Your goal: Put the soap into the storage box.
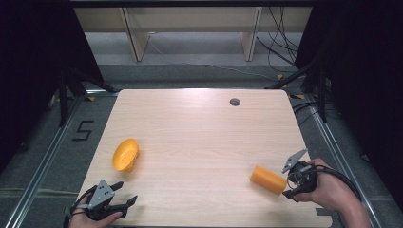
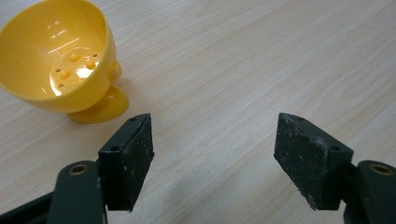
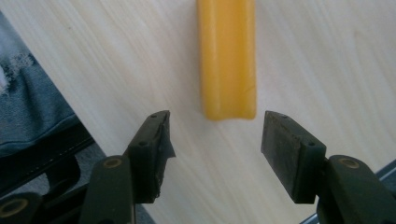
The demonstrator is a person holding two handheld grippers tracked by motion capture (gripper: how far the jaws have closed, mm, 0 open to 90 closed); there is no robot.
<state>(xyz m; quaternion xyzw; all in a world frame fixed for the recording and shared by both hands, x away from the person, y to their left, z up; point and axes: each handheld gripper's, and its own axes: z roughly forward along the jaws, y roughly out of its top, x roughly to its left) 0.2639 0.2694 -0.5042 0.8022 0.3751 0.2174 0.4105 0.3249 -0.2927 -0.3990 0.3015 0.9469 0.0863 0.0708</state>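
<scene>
While my right gripper [image 3: 215, 140] hangs open just short of the orange plastic cylinder [image 3: 227, 56] lying near-right on the pale wooden table [image 1: 199, 137], I'd judge it light, stiff, perhaps slick; grip across its middle. My left gripper [image 2: 215, 154], also open, faces the tipped yellow plastic cup [image 2: 60, 60].

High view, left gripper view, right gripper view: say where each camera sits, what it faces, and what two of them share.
High view: above the person's side, looking forward and down on the pale wooden table; both hands show, each with a hand-held gripper.
Left gripper view: rides the left hand-held gripper, jaws apart, facing the tipped yellow plastic footed cup.
Right gripper view: rides the right hand-held gripper, jaws apart, facing the orange-yellow plastic cylinder.
Shared: high view also shows cup and cylinder.
</scene>
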